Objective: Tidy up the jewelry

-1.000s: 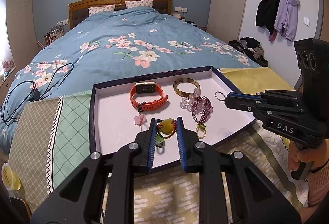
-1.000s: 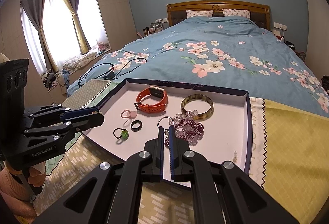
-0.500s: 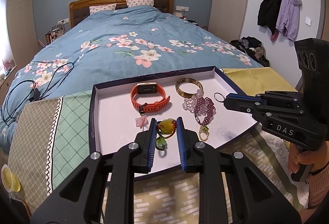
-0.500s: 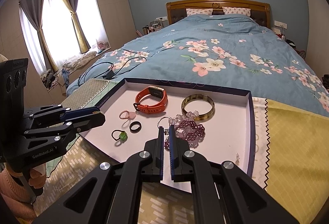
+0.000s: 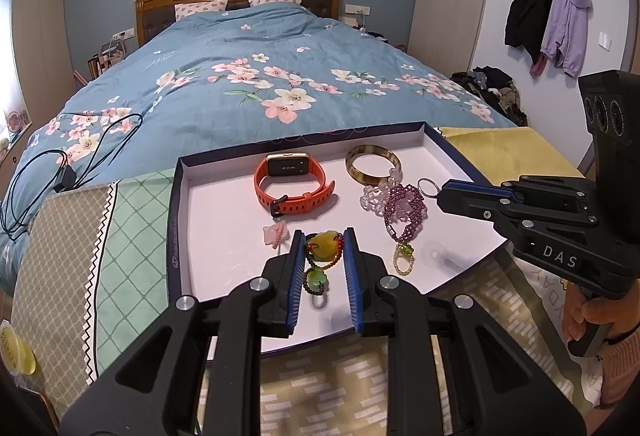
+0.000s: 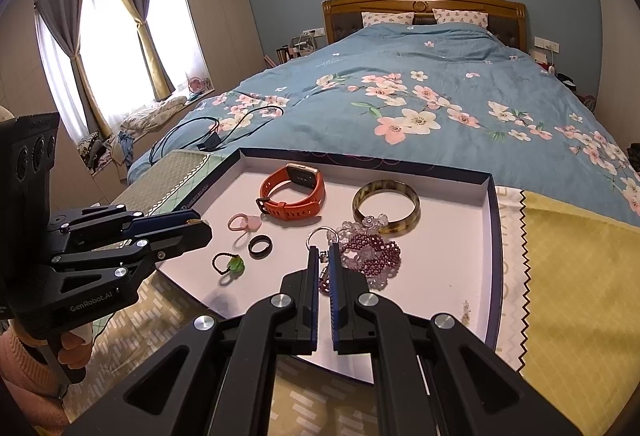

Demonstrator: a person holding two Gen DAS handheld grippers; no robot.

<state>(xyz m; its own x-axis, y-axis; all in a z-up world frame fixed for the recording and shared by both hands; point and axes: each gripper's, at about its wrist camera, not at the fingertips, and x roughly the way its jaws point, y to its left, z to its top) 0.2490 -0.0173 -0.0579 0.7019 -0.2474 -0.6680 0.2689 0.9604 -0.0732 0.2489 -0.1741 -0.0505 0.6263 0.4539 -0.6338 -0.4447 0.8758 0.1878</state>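
A shallow white tray with a dark blue rim (image 5: pixel 176 220) (image 6: pixel 493 220) lies on the bed's foot. In it are an orange watch (image 5: pixel 294 183) (image 6: pixel 294 191), a brown bangle (image 5: pixel 372 165) (image 6: pixel 386 205), a pink ring (image 5: pixel 274 234) (image 6: pixel 244 223), a black ring (image 6: pixel 260 247) and a green stone ring (image 5: pixel 316 280) (image 6: pixel 231 264). My left gripper (image 5: pixel 323 236) (image 6: pixel 198 228) is shut on a yellow pendant with red and green beads (image 5: pixel 324 251), just above the tray. My right gripper (image 6: pixel 324 250) (image 5: pixel 442 191) is shut at the silver ring (image 6: pixel 320 236) (image 5: pixel 427 187) of a purple bead string (image 6: pixel 372 250) (image 5: pixel 404 205).
Patterned cloths cover the foot: green and grey at left (image 5: pixel 100 236), yellow at right (image 6: pixel 568 256). The blue floral duvet (image 5: pixel 260 83) stretches behind, with a black cable (image 5: pixel 60 171) on it. A hand (image 5: pixel 580 316) holds the right gripper's handle.
The purple bead string has drawn out a little and its yellow-green end ring slid slightly right. Both grippers stay about where they were, jaws unchanged.
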